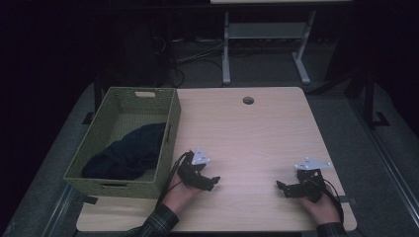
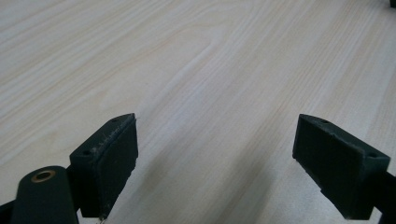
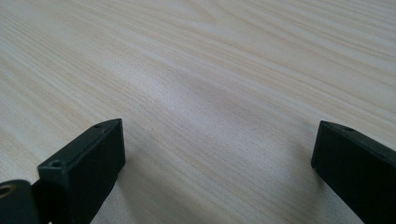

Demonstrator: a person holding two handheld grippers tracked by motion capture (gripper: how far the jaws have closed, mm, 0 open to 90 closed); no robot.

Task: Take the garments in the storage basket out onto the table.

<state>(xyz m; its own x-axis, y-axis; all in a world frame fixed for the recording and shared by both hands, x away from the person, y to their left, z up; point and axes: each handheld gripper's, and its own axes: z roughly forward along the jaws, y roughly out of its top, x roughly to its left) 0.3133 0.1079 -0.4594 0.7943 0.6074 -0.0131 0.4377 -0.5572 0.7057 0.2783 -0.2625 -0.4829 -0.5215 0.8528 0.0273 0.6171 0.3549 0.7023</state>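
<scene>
My left gripper (image 1: 213, 181) rests low over the wooden table (image 1: 247, 133) near its front, just right of a green woven basket (image 1: 111, 185). Its jaws stand wide apart in the left gripper view, open (image 2: 217, 140), with bare wood between them. My right gripper (image 1: 282, 187) sits near the front right of the table, pointing left. It is open (image 3: 217, 149) too, with nothing between its jaws. A dark cloth (image 1: 128, 150) lies bunched inside the basket.
The basket stands along the table's left edge. A round cable hole (image 1: 248, 100) sits near the far edge. Beyond the table are a white desk frame (image 1: 267, 44) and cables on the dark floor.
</scene>
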